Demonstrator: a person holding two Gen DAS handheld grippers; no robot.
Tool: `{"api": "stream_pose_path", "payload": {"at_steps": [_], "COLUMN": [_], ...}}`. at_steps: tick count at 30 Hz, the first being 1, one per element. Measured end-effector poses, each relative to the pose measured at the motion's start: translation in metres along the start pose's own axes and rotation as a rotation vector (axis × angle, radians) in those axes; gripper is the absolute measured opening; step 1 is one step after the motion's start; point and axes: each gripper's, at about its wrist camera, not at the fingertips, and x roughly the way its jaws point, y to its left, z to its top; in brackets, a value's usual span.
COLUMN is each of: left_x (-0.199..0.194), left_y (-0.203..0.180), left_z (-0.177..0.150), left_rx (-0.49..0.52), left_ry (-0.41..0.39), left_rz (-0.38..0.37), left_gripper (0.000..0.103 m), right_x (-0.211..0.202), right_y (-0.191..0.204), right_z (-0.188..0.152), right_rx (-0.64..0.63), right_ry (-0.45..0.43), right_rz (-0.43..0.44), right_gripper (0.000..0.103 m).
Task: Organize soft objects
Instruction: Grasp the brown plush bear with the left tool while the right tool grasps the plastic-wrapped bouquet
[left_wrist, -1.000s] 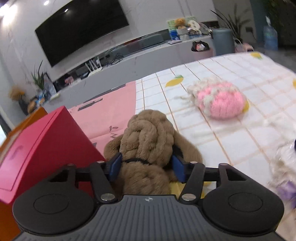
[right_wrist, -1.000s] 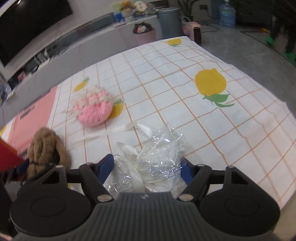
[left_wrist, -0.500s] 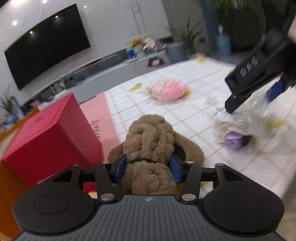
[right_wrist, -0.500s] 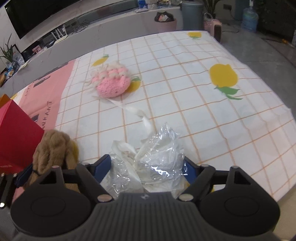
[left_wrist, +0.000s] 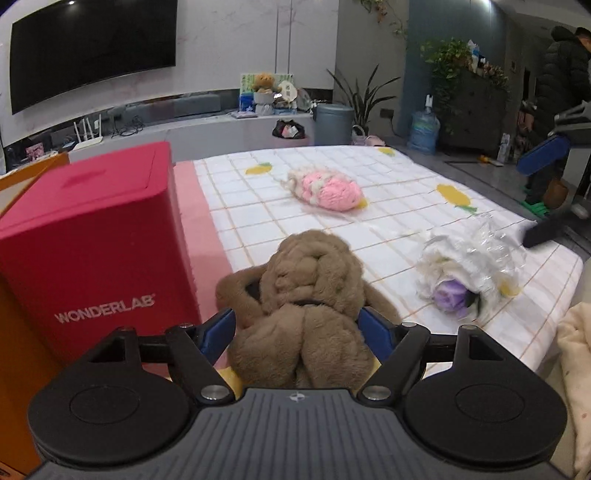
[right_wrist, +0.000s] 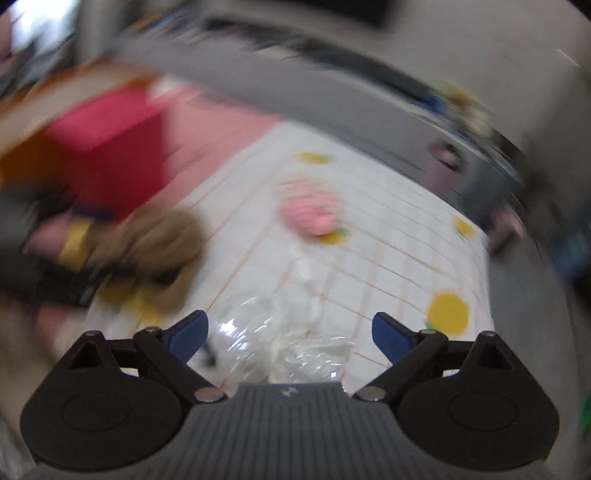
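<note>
Both my grippers have just been opening. L gripper (left_wrist: 297, 330): jaws spread, fluffy brown knotted plush scarf (left_wrist: 306, 295) between them on the lemon-print checked cloth (left_wrist: 406, 199), pads seemingly just off the fur, so released. R gripper (right_wrist: 290, 336): jaws wide, crinkly clear-wrapped bouquet w/ purple flower (left_wrist: 469, 273) below them, free. Pink-and-cream knitted yarn bundle (left_wrist: 327, 186) lies farther out, long axis slanting across the cloth, roughly between both; view's blurred, can't tell which hand's nearer. Red WONDERLAB box (left_wrist: 92, 236) just left of the scarf.
</note>
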Motion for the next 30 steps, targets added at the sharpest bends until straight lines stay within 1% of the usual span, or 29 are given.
{"api": "stream_pose_path", "payload": {"at_steps": [2,3,5,6,7,9,13,16,17,19,20,21,22,23,24,26,28,30], "left_x": [0.001,0.003,0.005,0.006,0.007,0.012,0.024,0.029,0.030,0.030,0.030,0.030,0.030,0.030,0.029,0.027,0.026,0.025], "left_y": [0.002,0.002,0.002,0.002,0.002,0.001,-0.006,-0.010,-0.012,-0.014,-0.015,-0.016,-0.015,-0.014,-0.012,-0.010,-0.013,-0.015], "left_z": [-0.001,-0.001,-0.001,-0.001,0.000,0.003,0.008,0.007,0.007,0.005,0.004,0.003,0.001,0.002,0.002,0.002,0.002,0.001], "left_rx": [0.013,0.032,0.078,0.085,0.089,0.112,0.189,0.222,0.226,0.244,0.251,0.253,0.251,0.246,0.240,0.239,0.256,0.274], "left_ry": [0.011,0.023,0.032,0.027,0.029,0.054,0.100,0.103,0.098,0.092,0.084,0.077,0.075,0.077,0.078,0.081,0.078,0.070], "left_rz": [-0.017,-0.018,-0.032,-0.040,-0.049,-0.071,-0.100,-0.098,-0.095,-0.091,-0.093,-0.093,-0.090,-0.087,-0.093,-0.093,-0.082,-0.072], "left_gripper": [0.092,0.093,0.093,0.093,0.093,0.093,0.093,0.093,0.093,0.091,0.085,0.082,0.075,0.073,0.071,0.065,0.062,0.059], "right_x": [0.003,0.006,0.014,0.016,0.021,0.035,0.065,0.084,0.088,0.089,0.089,0.090,0.092,0.092,0.093,0.093,0.090,0.088], "right_y": [0.008,0.011,0.016,0.020,0.021,0.019,0.016,0.020,0.021,0.020,0.019,0.018,0.017,0.017,0.019,0.025,0.032,0.035], "right_z": [0.002,0.002,-0.004,-0.008,-0.011,-0.013,-0.014,-0.017,-0.017,-0.016,-0.015,-0.014,-0.013,-0.011,-0.009,-0.007,-0.010,-0.011], "right_rx": [-0.134,-0.201,-0.354,-0.437,-0.504,-0.554,-0.558,-0.590,-0.599,-0.585,-0.560,-0.533,-0.497,-0.452,-0.414,-0.377,-0.330,-0.242], "right_ry": [0.045,0.058,0.057,0.059,0.082,0.126,0.163,0.201,0.198,0.159,0.138,0.135,0.143,0.160,0.181,0.223,0.232,0.246], "right_rz": [0.038,0.038,0.047,0.069,0.093,0.122,0.137,0.157,0.158,0.176,0.187,0.188,0.180,0.165,0.149,0.088,0.033,-0.032], "right_gripper": [0.093,0.093,0.087,0.087,0.086,0.086,0.084,0.082,0.081,0.081,0.080,0.080,0.075,0.066,0.063,0.061,0.059,0.058]}}
